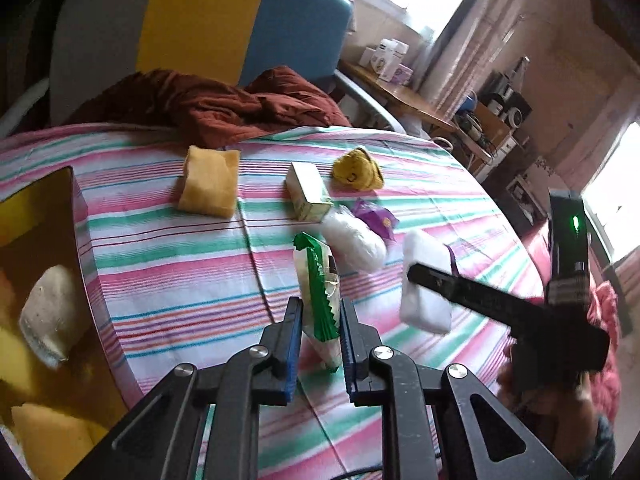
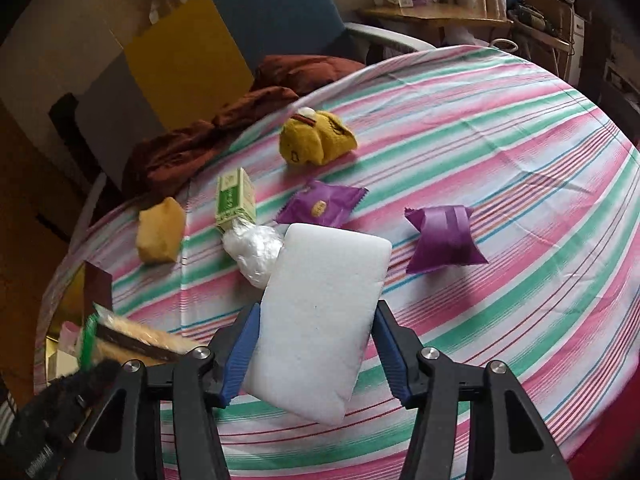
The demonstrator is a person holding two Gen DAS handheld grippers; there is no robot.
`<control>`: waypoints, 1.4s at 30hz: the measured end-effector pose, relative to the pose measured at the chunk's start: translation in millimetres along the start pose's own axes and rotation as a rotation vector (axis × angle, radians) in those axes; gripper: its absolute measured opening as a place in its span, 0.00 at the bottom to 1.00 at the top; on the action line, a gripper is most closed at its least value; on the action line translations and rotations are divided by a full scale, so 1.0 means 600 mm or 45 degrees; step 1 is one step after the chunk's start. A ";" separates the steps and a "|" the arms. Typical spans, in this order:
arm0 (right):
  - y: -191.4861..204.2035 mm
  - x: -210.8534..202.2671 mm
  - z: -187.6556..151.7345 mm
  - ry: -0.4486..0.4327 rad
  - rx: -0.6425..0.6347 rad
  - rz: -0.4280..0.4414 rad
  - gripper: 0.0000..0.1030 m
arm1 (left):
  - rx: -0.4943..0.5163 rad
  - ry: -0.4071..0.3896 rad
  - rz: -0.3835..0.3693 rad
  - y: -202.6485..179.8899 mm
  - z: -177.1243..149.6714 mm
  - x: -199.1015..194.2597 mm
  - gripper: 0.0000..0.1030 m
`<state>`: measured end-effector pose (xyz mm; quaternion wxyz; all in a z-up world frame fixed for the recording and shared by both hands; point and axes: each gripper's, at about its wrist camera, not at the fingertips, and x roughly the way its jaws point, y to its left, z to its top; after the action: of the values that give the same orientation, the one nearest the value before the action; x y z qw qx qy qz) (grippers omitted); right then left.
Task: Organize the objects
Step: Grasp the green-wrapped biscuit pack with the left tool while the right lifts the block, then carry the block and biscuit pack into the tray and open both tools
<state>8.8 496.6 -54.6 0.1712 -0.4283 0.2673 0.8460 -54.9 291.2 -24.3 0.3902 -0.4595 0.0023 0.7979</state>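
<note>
Left wrist view: the left gripper (image 1: 320, 332) clamps a green-edged clear snack packet (image 1: 318, 300) above the striped cloth, beside an open brown box (image 1: 78, 216) at left holding a grey-white sponge (image 1: 50, 316) and yellow pieces. Right wrist view: the right gripper (image 2: 316, 348) grips a white rectangular foam block (image 2: 320, 320); beyond lie a purple foil sachet (image 2: 442, 240), a crumpled white plastic bag (image 2: 256, 252), a green-and-cream carton (image 2: 234, 200) and a yellow plush toy (image 2: 316, 142).

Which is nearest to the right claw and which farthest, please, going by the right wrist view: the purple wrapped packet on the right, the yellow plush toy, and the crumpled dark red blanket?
1. Purple wrapped packet: nearest the right claw, ahead and to its right.
2. Yellow plush toy: farther up the striped bed, slightly left of centre.
3. Crumpled dark red blanket: farthest, at the bed's far left edge.
</note>
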 end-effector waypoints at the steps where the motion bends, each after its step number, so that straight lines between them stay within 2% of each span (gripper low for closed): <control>1: -0.001 -0.004 -0.002 -0.002 -0.006 0.006 0.55 | 0.022 0.010 0.001 -0.008 -0.005 0.003 0.17; 5: 0.006 -0.002 -0.001 -0.006 -0.022 0.005 0.55 | 0.059 0.044 0.013 -0.024 -0.011 0.023 0.19; 8: 0.005 -0.001 -0.003 0.006 -0.020 0.014 0.55 | 0.054 0.073 0.017 -0.029 -0.011 0.044 0.25; 10: 0.007 -0.001 -0.003 0.003 -0.029 0.011 0.55 | 0.054 0.072 0.033 -0.030 -0.013 0.052 0.23; 11: 0.006 -0.002 -0.003 0.000 -0.028 0.015 0.55 | 0.055 0.071 0.037 -0.030 -0.014 0.052 0.19; 13: 0.006 -0.002 -0.002 -0.003 -0.027 0.028 0.55 | 0.055 0.063 0.033 -0.026 -0.016 0.046 0.19; 19: 0.024 -0.023 -0.004 -0.065 -0.084 0.106 0.55 | 0.022 -0.017 0.039 -0.001 -0.019 -0.016 0.19; 25: 0.059 -0.035 -0.017 -0.048 -0.167 0.289 0.55 | -0.044 -0.135 0.064 0.048 -0.033 -0.119 0.19; 29: 0.101 -0.041 -0.035 -0.008 -0.231 0.362 0.55 | -0.086 -0.213 0.107 0.092 -0.048 -0.180 0.19; 34: 0.195 -0.055 -0.059 0.029 -0.354 0.457 0.55 | -0.175 -0.292 0.201 0.165 -0.070 -0.247 0.19; 42: 0.365 -0.042 -0.112 0.151 -0.554 0.601 0.55 | -0.310 -0.331 0.388 0.278 -0.125 -0.314 0.19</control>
<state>-47.6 280.0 -0.3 -0.1411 -0.4297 0.1819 0.8732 -52.8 31.2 11.7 0.2040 -0.3909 -0.0751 0.8944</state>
